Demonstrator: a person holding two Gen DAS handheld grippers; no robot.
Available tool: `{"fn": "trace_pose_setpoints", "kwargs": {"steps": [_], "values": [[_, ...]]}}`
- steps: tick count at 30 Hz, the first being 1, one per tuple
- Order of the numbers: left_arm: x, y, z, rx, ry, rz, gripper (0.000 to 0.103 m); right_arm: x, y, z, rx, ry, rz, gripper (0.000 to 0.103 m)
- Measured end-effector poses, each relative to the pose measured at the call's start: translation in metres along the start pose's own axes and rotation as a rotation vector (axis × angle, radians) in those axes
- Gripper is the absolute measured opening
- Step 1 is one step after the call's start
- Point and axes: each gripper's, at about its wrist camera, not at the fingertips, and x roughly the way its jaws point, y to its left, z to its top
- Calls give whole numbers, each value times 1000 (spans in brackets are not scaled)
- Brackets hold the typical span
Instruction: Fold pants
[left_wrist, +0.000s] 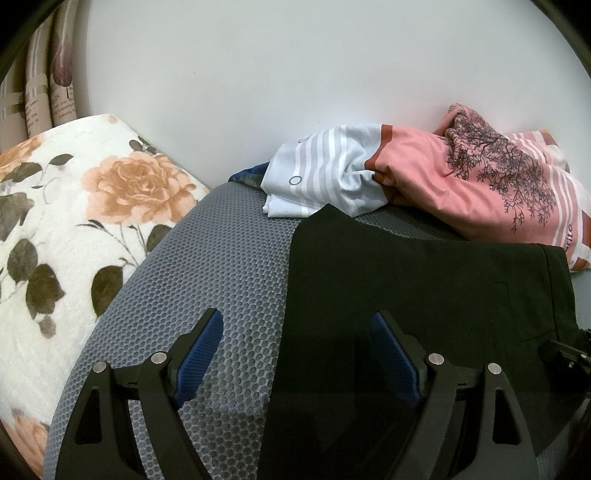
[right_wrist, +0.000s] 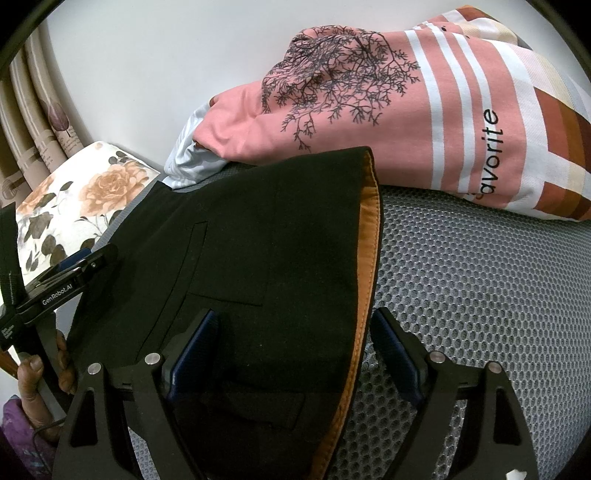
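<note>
The black pants (right_wrist: 258, 258) lie flat on the grey mesh bed (right_wrist: 461, 295), running from the bottom centre of each frame toward the pink bedding (right_wrist: 369, 122) at the top. Both the left hand-held gripper (left_wrist: 295, 354) and the right hand-held gripper (right_wrist: 295, 354) hang just above them with jaws apart, holding nothing. The orange-lined edge (right_wrist: 365, 258) lies between the right jaws, so the right one seems nearer to it.

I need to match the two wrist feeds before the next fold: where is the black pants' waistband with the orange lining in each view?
Left wrist: the pants fill the lower right; the orange lining does not show.
Right wrist: the waistband runs down the middle, along the pants' right edge, passing between the open fingers of the right gripper.
Shared landmark: the pink quilt with the black tree print, behind the pants.
</note>
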Motion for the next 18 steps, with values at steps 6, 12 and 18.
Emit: {"fn": "trace_pose_setpoints", "kwargs": {"steps": [6,12,18], "values": [[-1,0,1,1,-5,3,86,0,-1,0,-2,1,-1,83],[-2,-1,1,4,-4,5,89,0,0,0,-3,1,-1,83],[-17,-3,1,29,-54,104,89,1,1,-1,-19,10,-6,87]]}}
